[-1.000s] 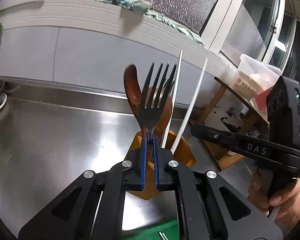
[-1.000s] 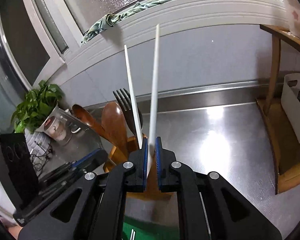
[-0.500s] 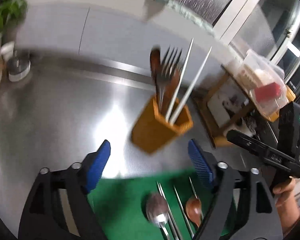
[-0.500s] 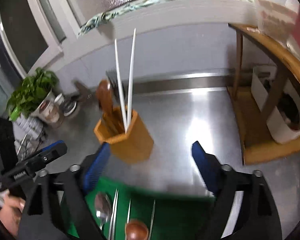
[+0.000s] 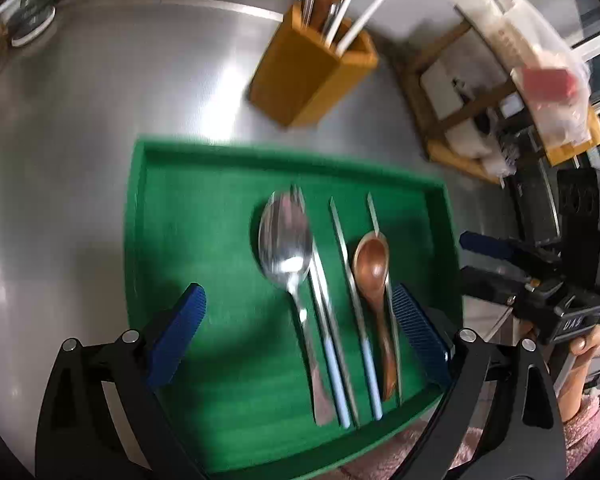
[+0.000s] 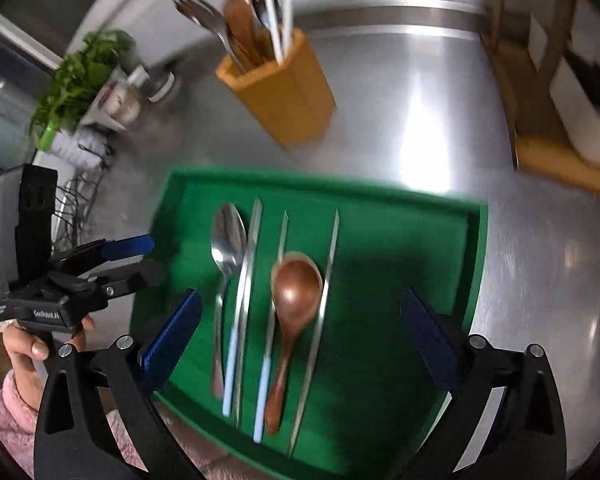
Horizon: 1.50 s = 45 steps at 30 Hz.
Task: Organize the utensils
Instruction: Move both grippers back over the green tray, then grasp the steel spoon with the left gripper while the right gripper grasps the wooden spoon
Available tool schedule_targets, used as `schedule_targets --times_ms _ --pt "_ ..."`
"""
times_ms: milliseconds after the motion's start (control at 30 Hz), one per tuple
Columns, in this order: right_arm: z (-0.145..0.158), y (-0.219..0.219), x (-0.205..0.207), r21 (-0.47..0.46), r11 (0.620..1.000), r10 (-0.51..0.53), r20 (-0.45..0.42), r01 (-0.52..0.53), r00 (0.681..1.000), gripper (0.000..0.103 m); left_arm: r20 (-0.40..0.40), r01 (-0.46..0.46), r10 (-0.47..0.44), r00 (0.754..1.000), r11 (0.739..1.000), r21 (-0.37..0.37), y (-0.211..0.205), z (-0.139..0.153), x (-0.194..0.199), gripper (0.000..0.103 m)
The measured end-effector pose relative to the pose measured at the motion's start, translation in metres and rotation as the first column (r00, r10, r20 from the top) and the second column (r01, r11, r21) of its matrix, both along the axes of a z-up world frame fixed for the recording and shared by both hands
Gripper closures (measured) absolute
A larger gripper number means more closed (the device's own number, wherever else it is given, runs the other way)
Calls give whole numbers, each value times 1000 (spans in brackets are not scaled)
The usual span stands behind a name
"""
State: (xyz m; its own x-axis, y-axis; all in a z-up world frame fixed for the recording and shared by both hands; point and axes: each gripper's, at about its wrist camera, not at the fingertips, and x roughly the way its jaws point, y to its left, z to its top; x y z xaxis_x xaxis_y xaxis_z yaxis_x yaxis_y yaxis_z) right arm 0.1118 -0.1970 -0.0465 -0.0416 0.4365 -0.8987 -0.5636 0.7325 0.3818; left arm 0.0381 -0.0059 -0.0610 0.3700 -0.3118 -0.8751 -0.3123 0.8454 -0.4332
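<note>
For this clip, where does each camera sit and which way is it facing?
Left wrist: on the left gripper, tilted down at the green tray; its open blue fingers frame the view, with the right gripper at the right edge.
Right wrist: on the right gripper, also facing down at the tray; the left gripper and the hand holding it show at left.
Shared: tray, metal spoon, wooden spoon, wooden holder.

Left gripper (image 5: 300, 320) fingers spread wide, empty — above green tray (image 5: 180, 208) holding spoons and chopsticks.
</note>
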Motion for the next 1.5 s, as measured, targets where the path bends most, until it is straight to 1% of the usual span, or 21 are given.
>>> schedule_targets --times_ms 67,133,167,200,233,267,300,333,367,433,500,567,700,933,1033,1100,1200,1267,1300,1467,1500 --pt "-9 -4 -3 -12 1000 -18 -46 18 999 4 -50 -14 14 999 1000 -1 -4 -12 -6 14" --pt "-18 -8 -6 -18 999 -40 -91 38 995 7 -71 -24 24 997 1000 -5 -7 -18 -7 17" --pt "-21 -10 -8 -20 999 -52 -110 50 993 15 -77 -30 30 997 1000 -5 -8 -21 -9 20" --pt "-25 -11 -9 -18 998 -63 -129 61 990 27 -77 -35 34 996 999 -10 -10 -23 -10 26" --pt "-30 -12 -11 -19 997 -71 -153 69 986 33 -74 -37 36 997 999 -15 -10 -23 -10 34" --pt "-34 -12 -13 -24 997 -73 -163 70 984 47 -73 -40 39 997 999 -14 -12 -24 -11 40" --pt "-39 -11 -16 -37 997 -75 -171 69 983 63 -74 -42 41 996 999 -9 -13 -25 -11 53" --pt "-43 -11 -18 -48 997 -76 -178 68 981 69 -77 -42 42 996 999 -2 -15 -26 -11 66" --pt "-44 -13 -18 -54 996 -77 -182 68 980 77 -77 -38 38 996 999 1 -16 -27 -10 70" --pt "-49 -10 -22 -67 996 -73 -171 62 983 80 -74 -19 19 997 1000 9 -22 -29 -6 83" --pt "-51 -8 -25 -66 996 -73 -170 62 983 83 -77 -4 6 997 1000 25 -28 -30 -4 90" --pt "-49 -8 -27 -47 997 -70 -177 63 982 85 -79 7 -4 997 999 37 -32 -31 -3 90" --pt "-48 -2 -29 -11 999 -39 -206 37 978 85 -79 4 0 997 998 58 -37 -32 1 92" --pt "-58 11 -31 -65 998 -31 -194 18 981 85 -93 -3 12 996 995 101 -36 -34 9 92" --pt "-58 14 -30 -80 997 -23 -184 8 983 86 -103 13 -2 995 994 106 -41 -36 15 93" --pt "-58 13 -29 -86 996 -20 -183 4 983 88 -111 35 -20 994 991 132 -44 -36 18 93" --pt "-58 11 -28 -106 994 -17 -181 -3 983 89 -146 54 -30 989 986 160 -46 -37 21 92" --pt "-56 9 -26 -137 991 -28 -167 5 986 89 -189 23 11 982 984 176 -42 -37 21 93" --pt "-56 8 -24 -143 990 -32 -167 8 985 90 -198 19 21 980 980 198 -40 -36 20 93" --pt "-57 11 -22 -163 987 -44 -180 14 983 89 -221 43 5 975 976 213 -40 -37 24 93" --pt "-57 12 -21 -168 986 -44 -184 12 982 86 -229 50 2 973 974 220 -41 -37 26 93"
